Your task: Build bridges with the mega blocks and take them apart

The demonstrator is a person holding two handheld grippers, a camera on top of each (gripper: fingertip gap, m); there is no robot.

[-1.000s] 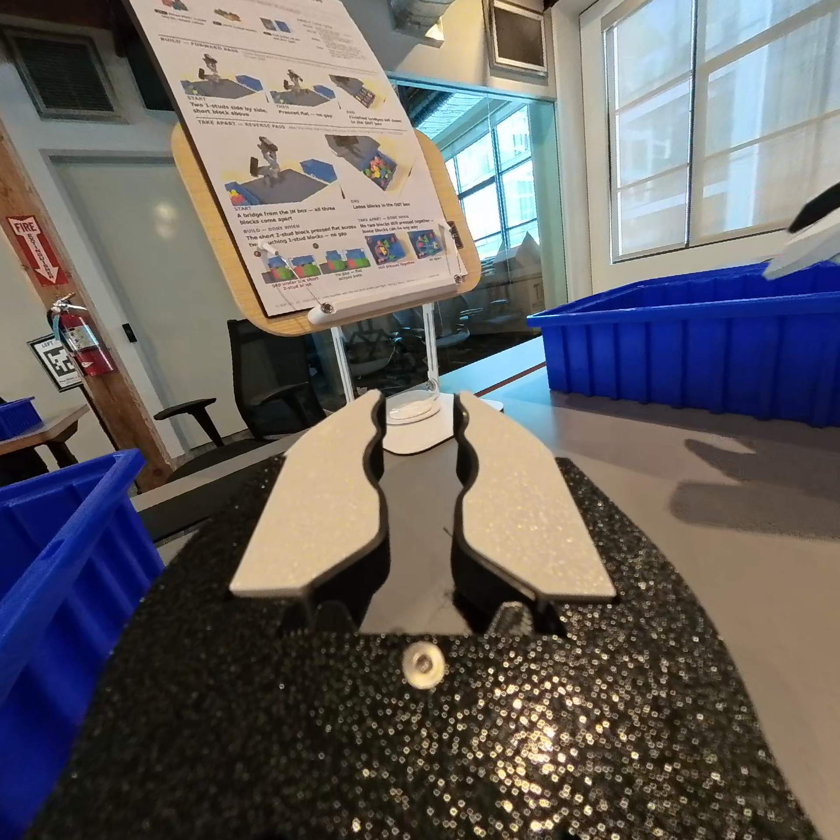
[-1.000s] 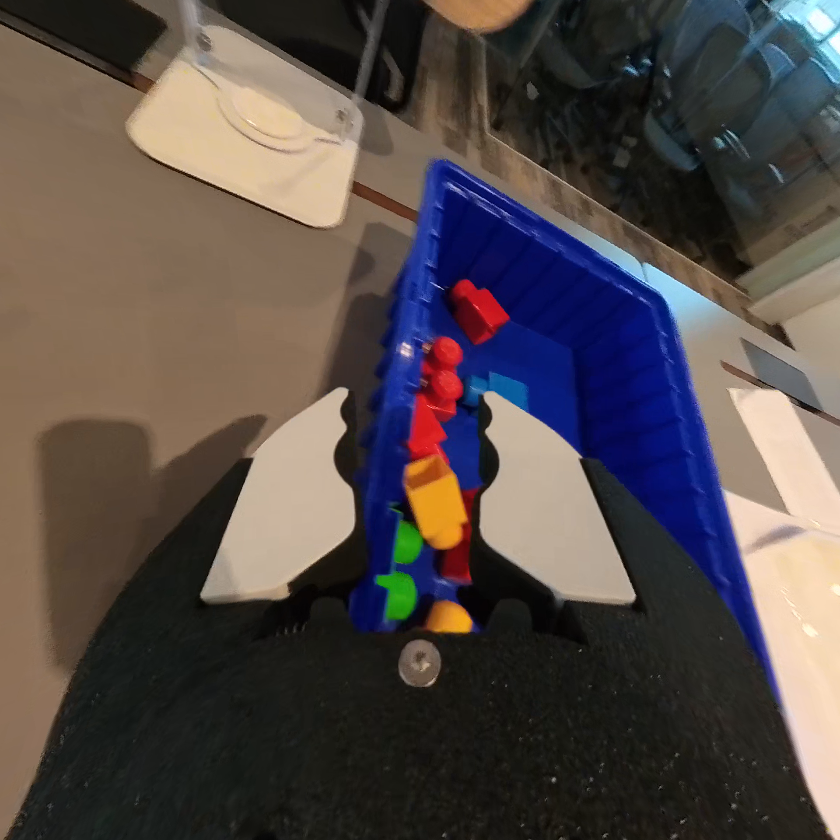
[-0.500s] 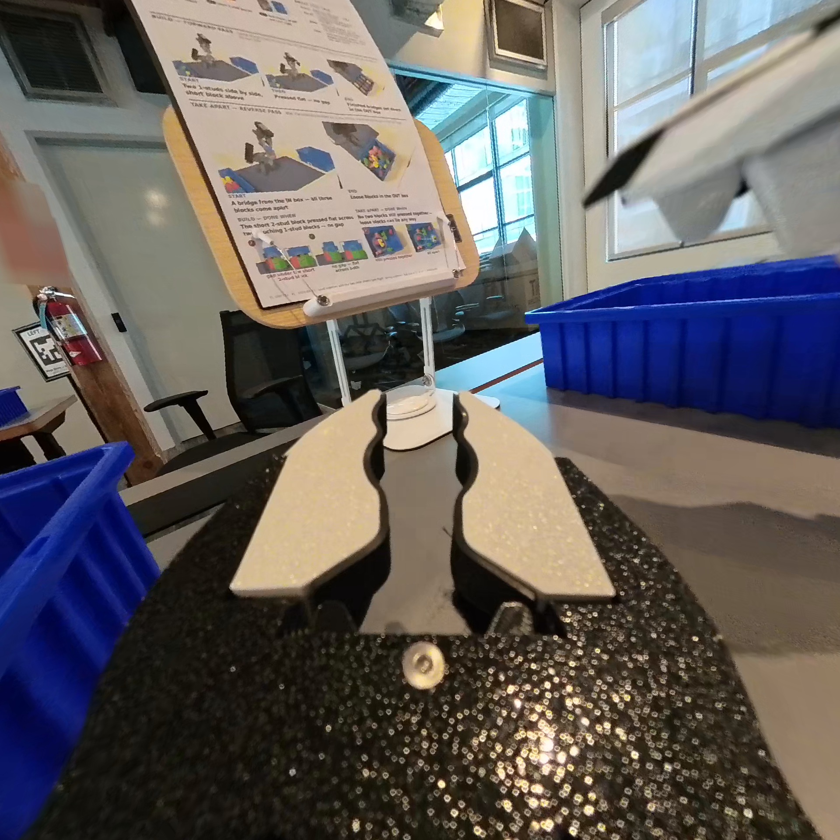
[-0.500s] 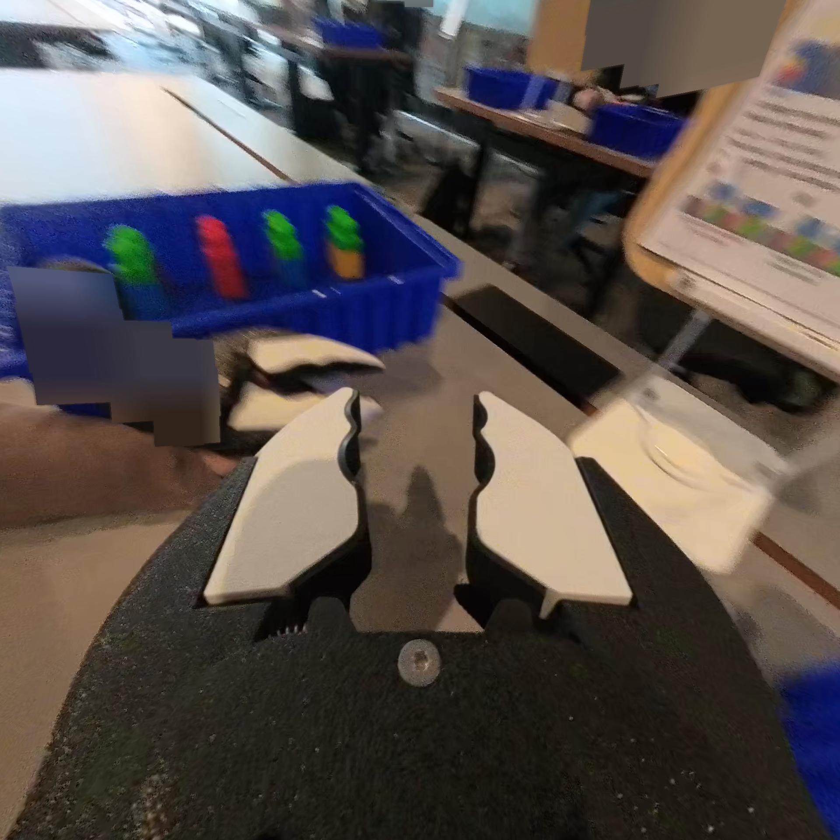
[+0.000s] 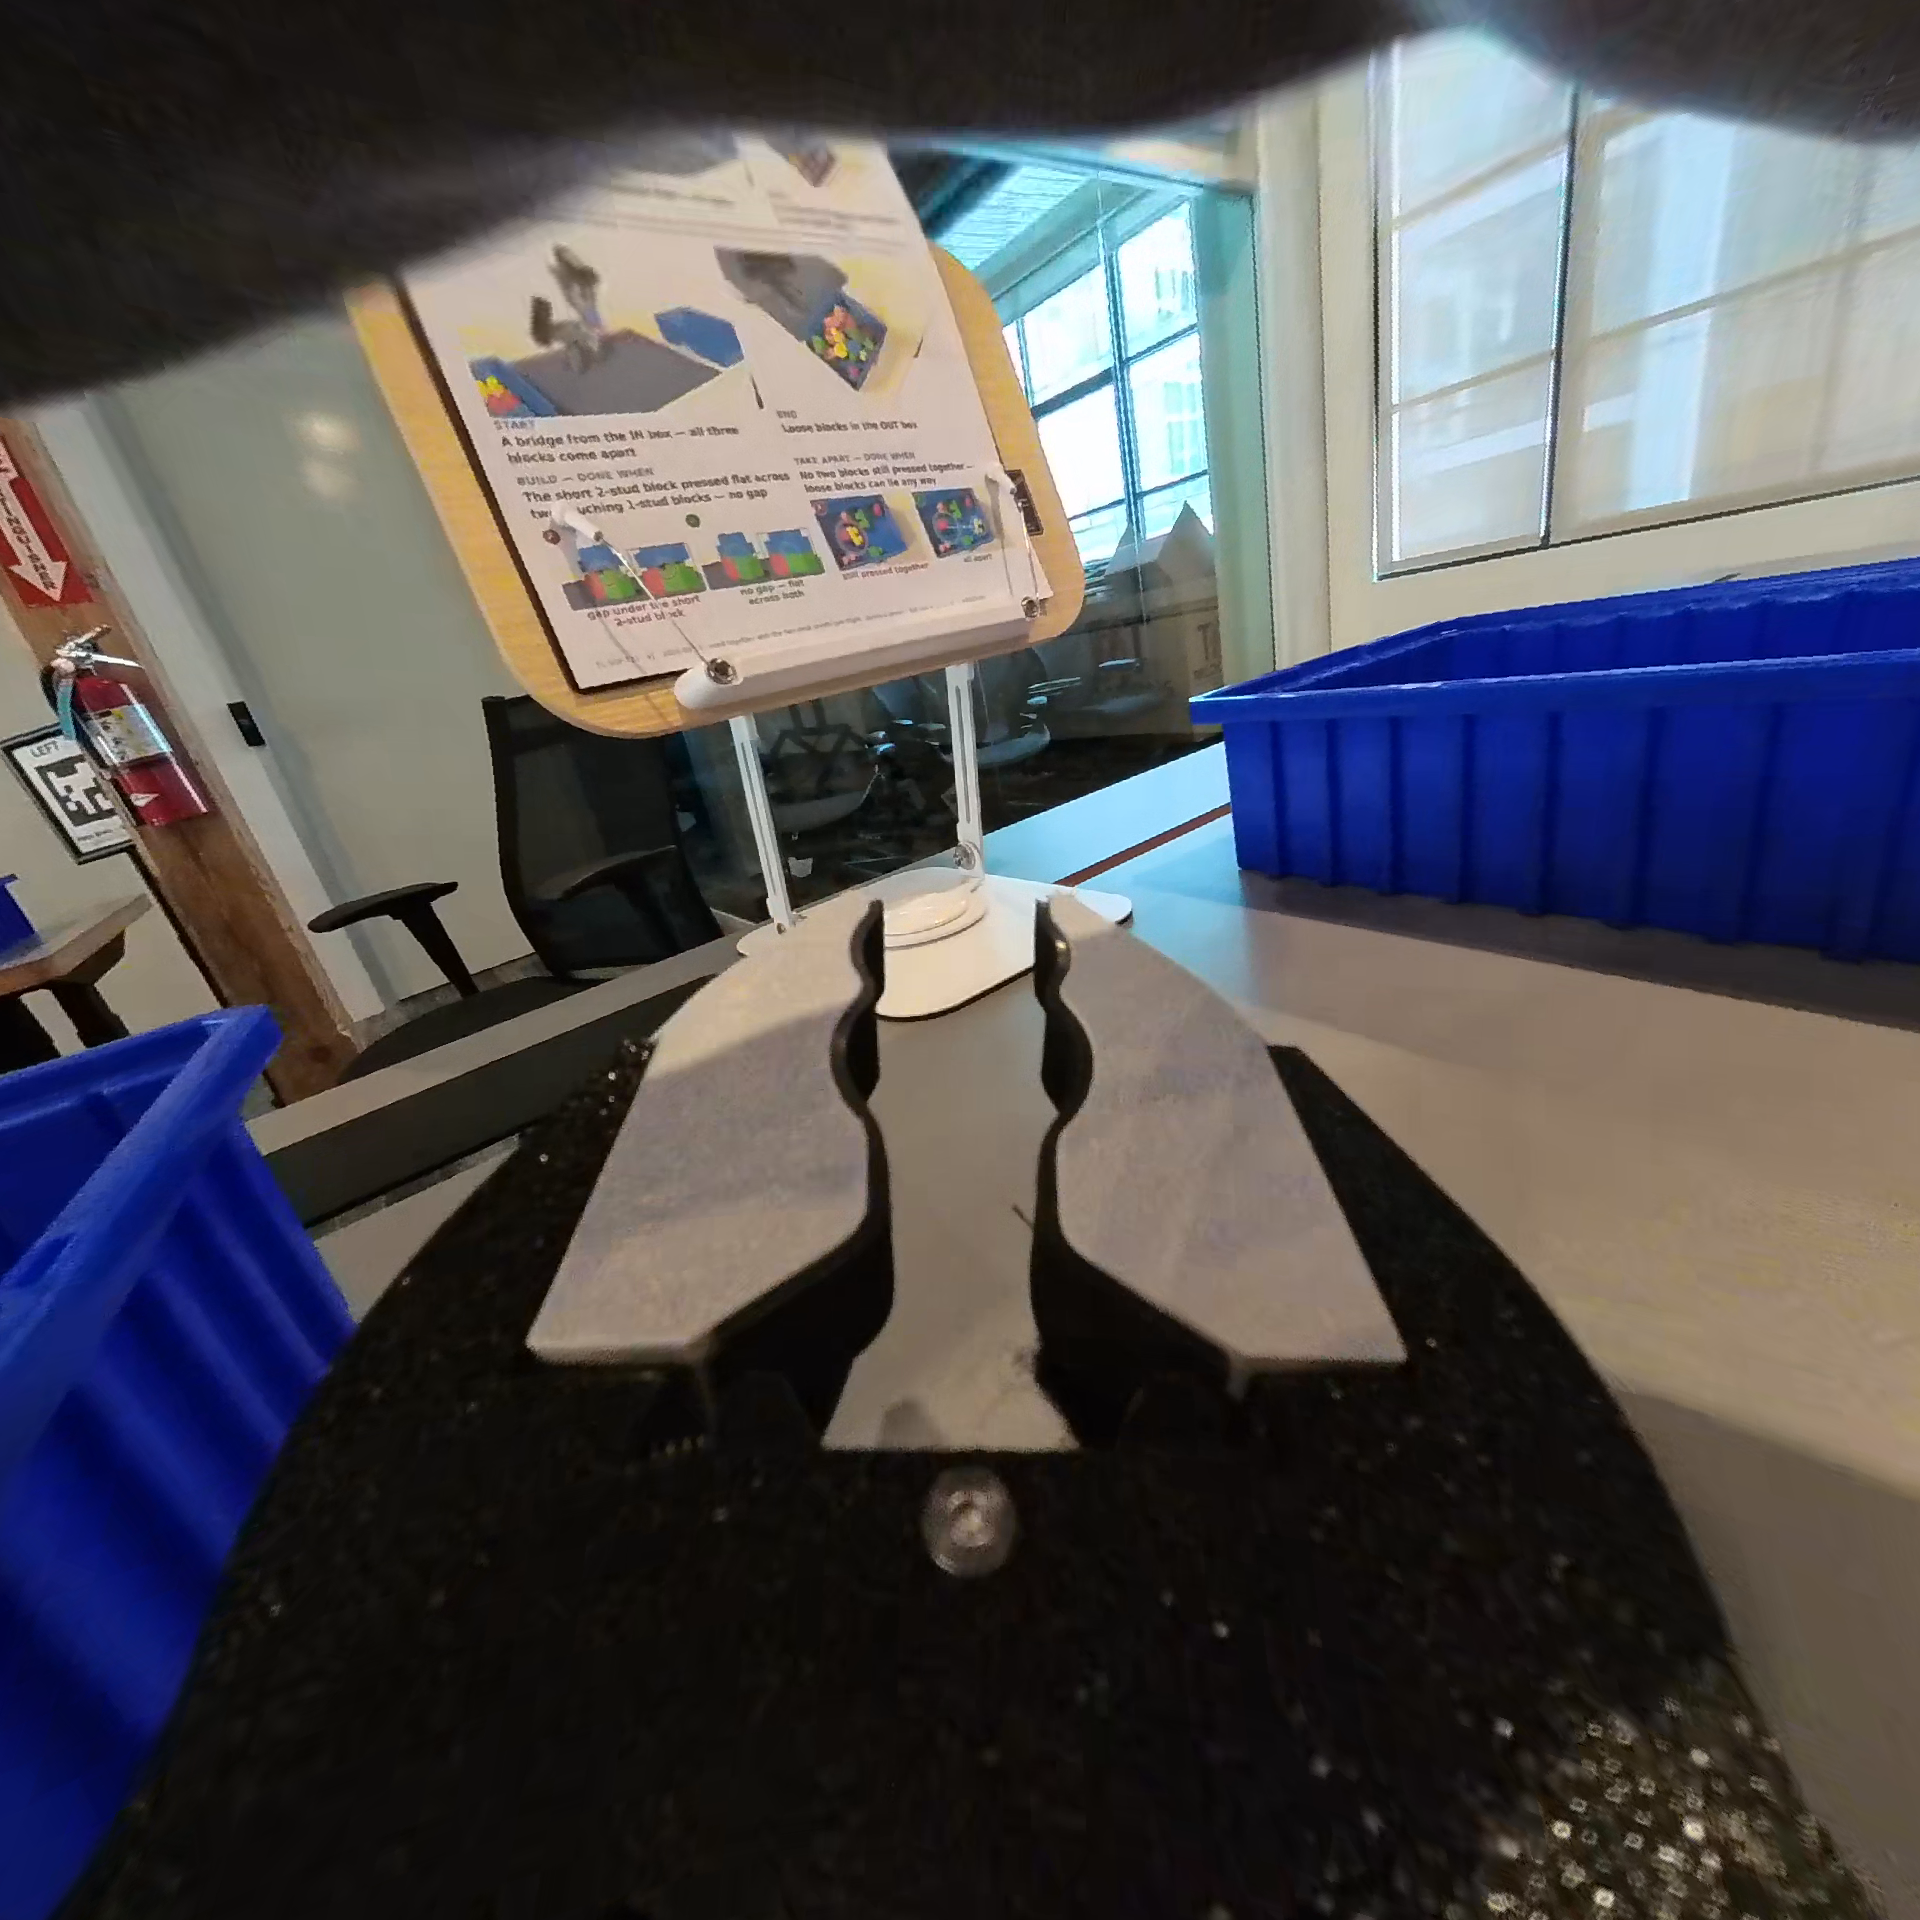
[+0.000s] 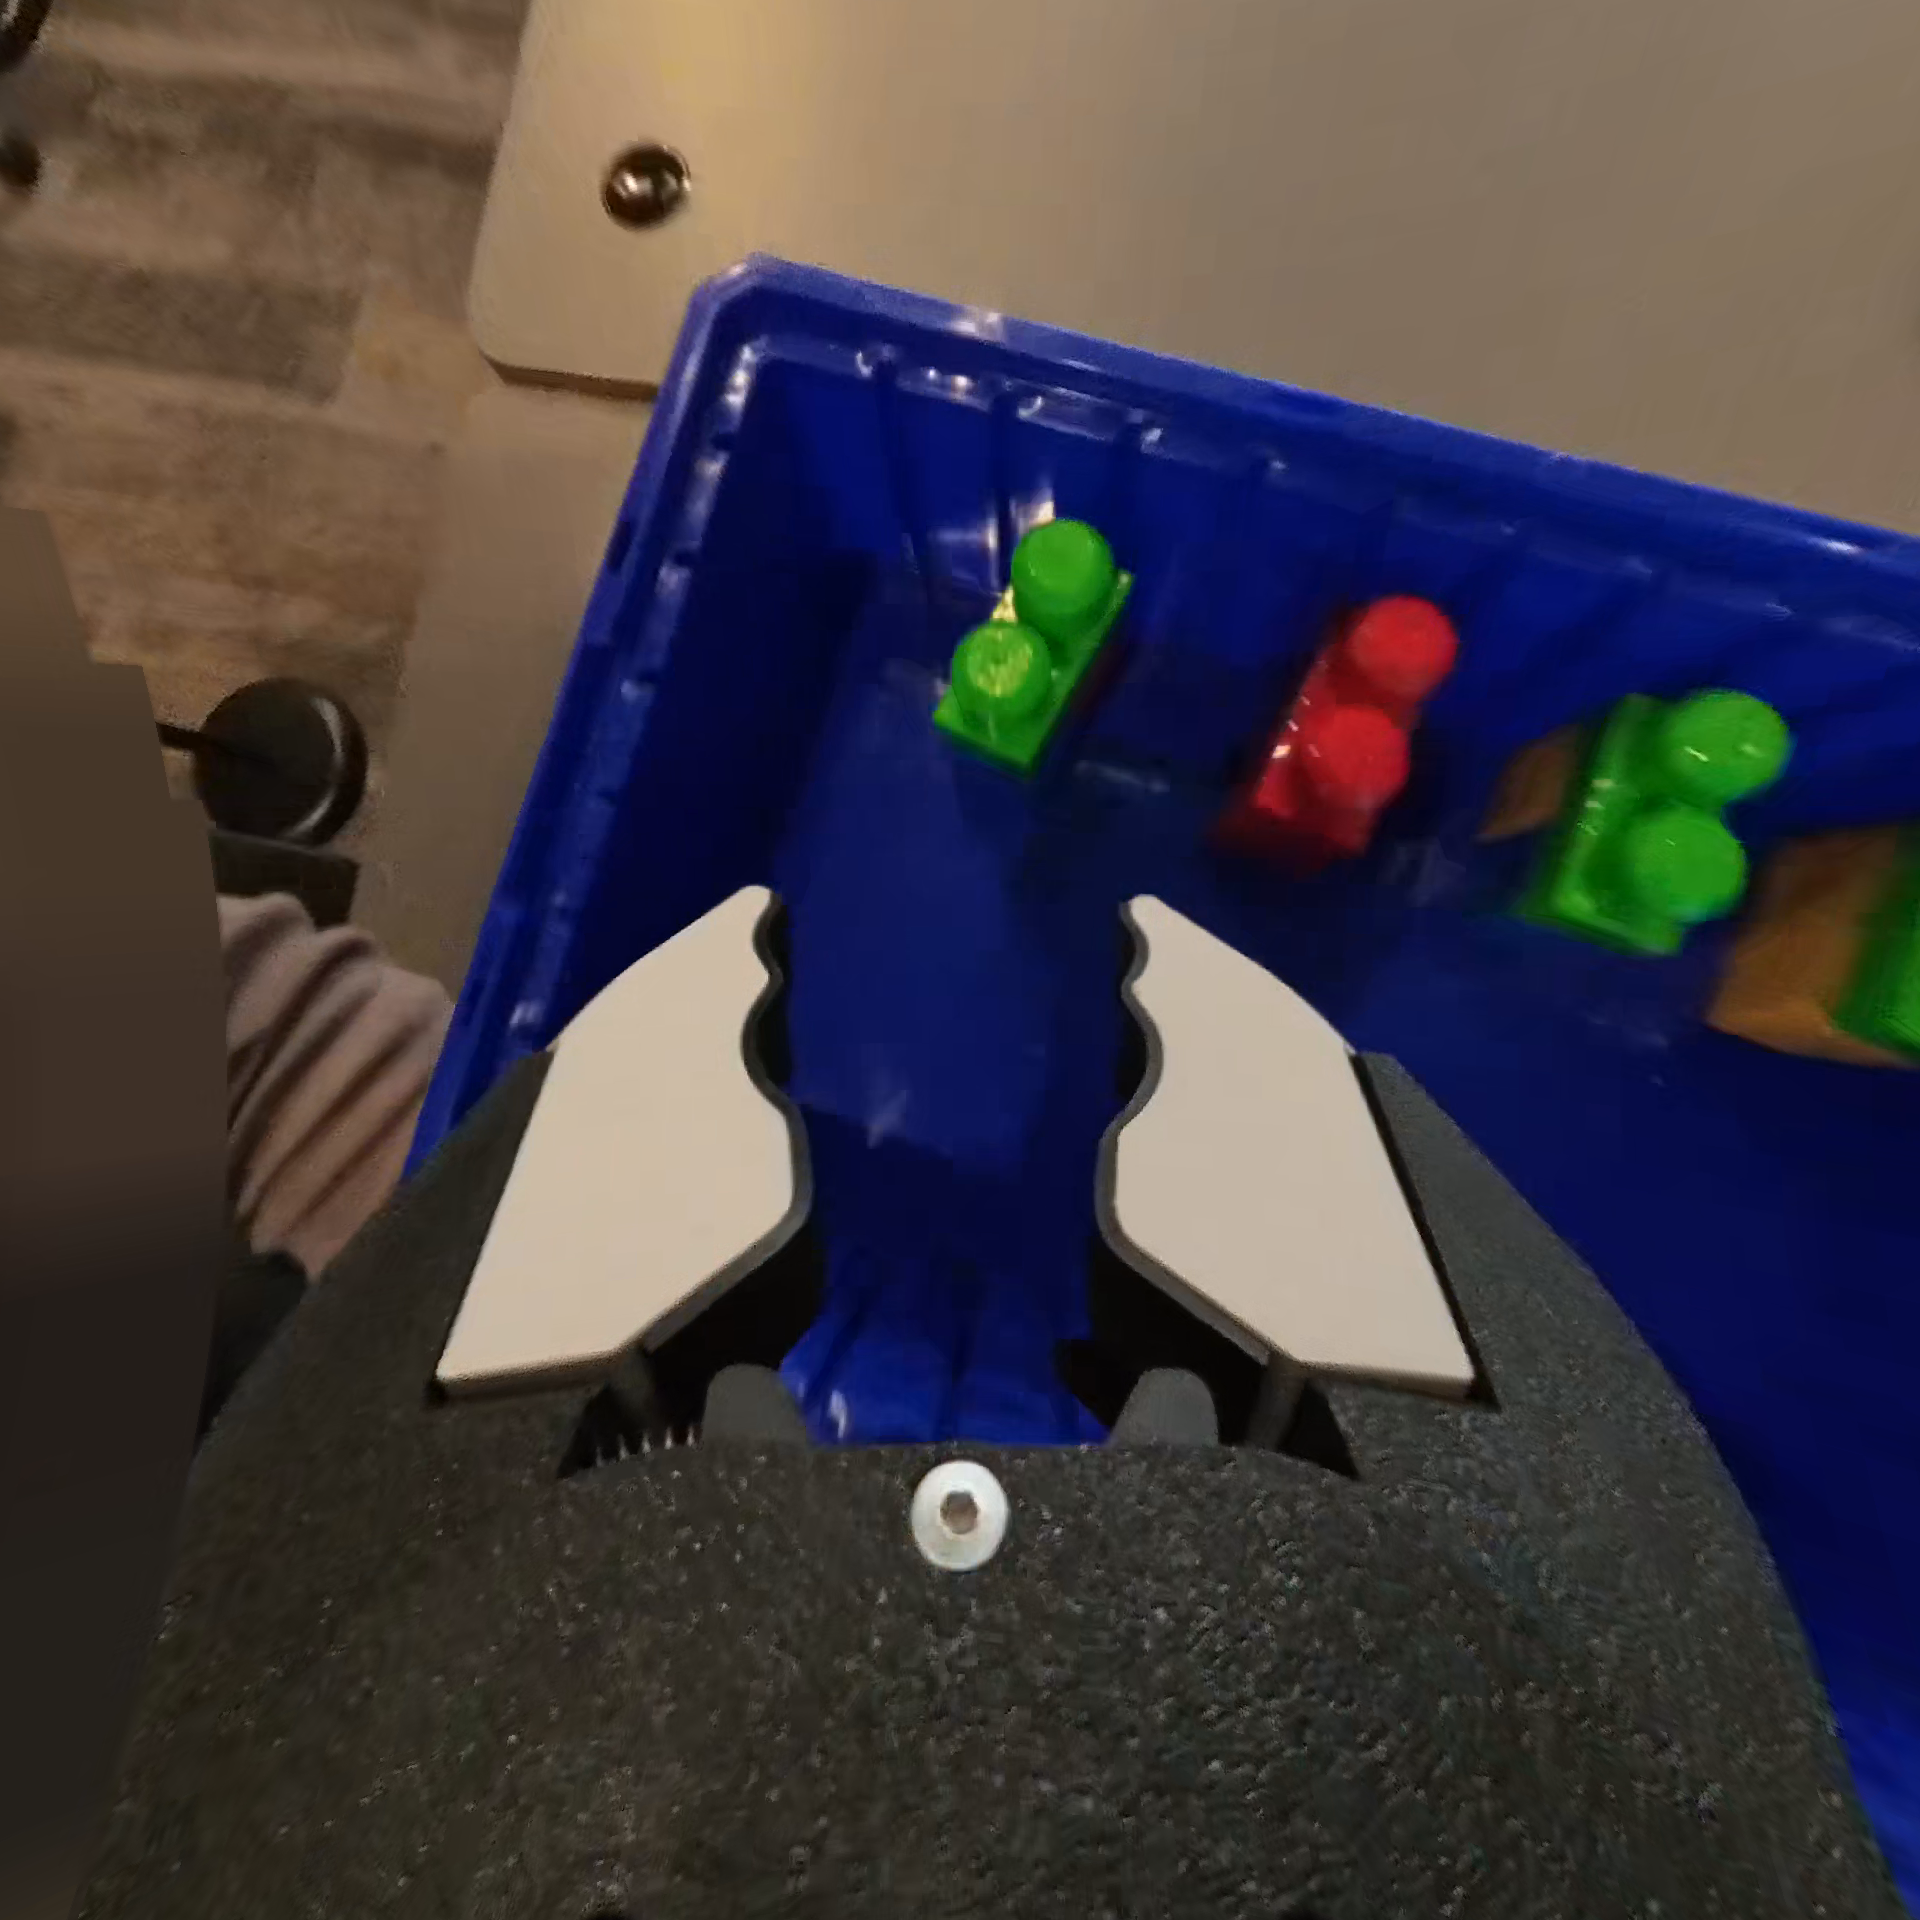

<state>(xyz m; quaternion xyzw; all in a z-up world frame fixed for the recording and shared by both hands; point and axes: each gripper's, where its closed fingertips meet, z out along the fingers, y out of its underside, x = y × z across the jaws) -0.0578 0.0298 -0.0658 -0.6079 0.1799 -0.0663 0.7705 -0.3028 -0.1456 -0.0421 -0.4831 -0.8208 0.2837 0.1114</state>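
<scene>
In the right wrist view my right gripper [image 6: 948, 914] is open and empty, looking down into a blue bin [image 6: 665, 623]. In the bin stand built bridges: one with a green top [image 6: 1029, 649], one with a red top [image 6: 1340, 722], one with a green top on orange blocks [image 6: 1652, 831], and part of another at the right edge [image 6: 1860, 966]. The gripper is above the bin's near left part, apart from the blocks. In the left wrist view my left gripper [image 5: 958, 920] is open and empty, low over the grey table [image 5: 1507, 1122].
An instruction board on a white stand [image 5: 935, 935] is ahead of the left gripper. A blue bin [image 5: 1579, 769] sits at the right, another blue bin [image 5: 125, 1299] at the left. A dark blurred shape [image 5: 520, 125] covers the top of the left view. A sleeve [image 6: 312, 1039] shows left of the right gripper.
My right gripper has swung across from the right-hand bin over the table to above the bin with bridges, and its jaws have opened wider. The left gripper stayed almost still; a dark shape now passes above it.
</scene>
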